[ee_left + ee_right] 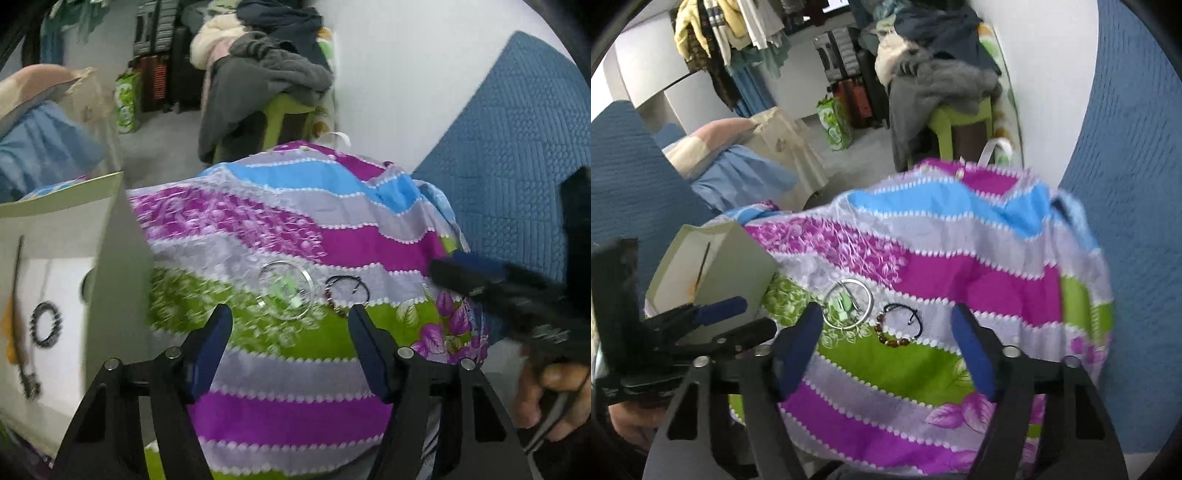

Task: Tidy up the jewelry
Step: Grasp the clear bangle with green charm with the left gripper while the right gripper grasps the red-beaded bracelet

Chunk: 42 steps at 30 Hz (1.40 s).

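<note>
A silver bangle and a beaded bracelet on a black cord lie side by side on a striped purple, green and blue cloth. An open white box at the cloth's left edge holds a black ring-shaped bracelet and a long thin chain. My left gripper is open and empty, just short of the bangle; it also shows in the right wrist view. My right gripper is open and empty, above the beaded bracelet; it also shows in the left wrist view.
A blue quilted surface lies to the right. Behind stand a green stool piled with clothes, suitcases, a green bag and pillows on the floor.
</note>
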Available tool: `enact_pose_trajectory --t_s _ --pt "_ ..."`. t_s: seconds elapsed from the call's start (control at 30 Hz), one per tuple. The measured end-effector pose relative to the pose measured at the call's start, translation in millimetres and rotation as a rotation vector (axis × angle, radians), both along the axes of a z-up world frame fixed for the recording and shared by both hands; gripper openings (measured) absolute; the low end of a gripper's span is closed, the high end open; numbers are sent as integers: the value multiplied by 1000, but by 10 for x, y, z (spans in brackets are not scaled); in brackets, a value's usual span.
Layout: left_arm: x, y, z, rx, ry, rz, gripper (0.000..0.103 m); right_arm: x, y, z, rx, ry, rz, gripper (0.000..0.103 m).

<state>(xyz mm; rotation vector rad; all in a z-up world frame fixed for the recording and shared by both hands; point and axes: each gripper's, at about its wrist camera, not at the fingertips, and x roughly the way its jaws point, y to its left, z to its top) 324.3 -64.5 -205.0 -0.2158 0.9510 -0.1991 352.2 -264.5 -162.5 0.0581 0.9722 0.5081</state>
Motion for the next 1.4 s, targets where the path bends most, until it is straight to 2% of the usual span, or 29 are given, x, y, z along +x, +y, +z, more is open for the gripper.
enact_pose_trajectory --t_s 0.13,0.33,0.6,0.8,0.97,1.07,1.2,1.27,1.4 --pt "132 -137 -146 0 6 -40 55 91 23 -321 15 15 12 43" --pt "363 -171 -432 -29 56 -40 49 172 58 -684 15 42 21 28" --pt "545 -168 -657 -64 86 -40 48 240 146 -955 -45 9 65 27" --pt "649 -185 -730 -50 92 -52 48 315 198 -1053 -98 -55 82 25" --pt "687 -192 -776 -32 90 -49 47 293 327 -1096 -164 -123 137 10" --pt "702 -203 -783 -21 82 -49 47 242 399 -1097 -208 -156 160 6" --pt "688 -251 -794 35 67 -46 37 225 421 -1094 -226 -152 158 3" --pt "685 -270 -797 72 65 -48 25 235 400 -1092 -214 -137 147 3" --pt "700 -223 -801 50 73 -40 23 258 325 -1068 -184 -97 102 2"
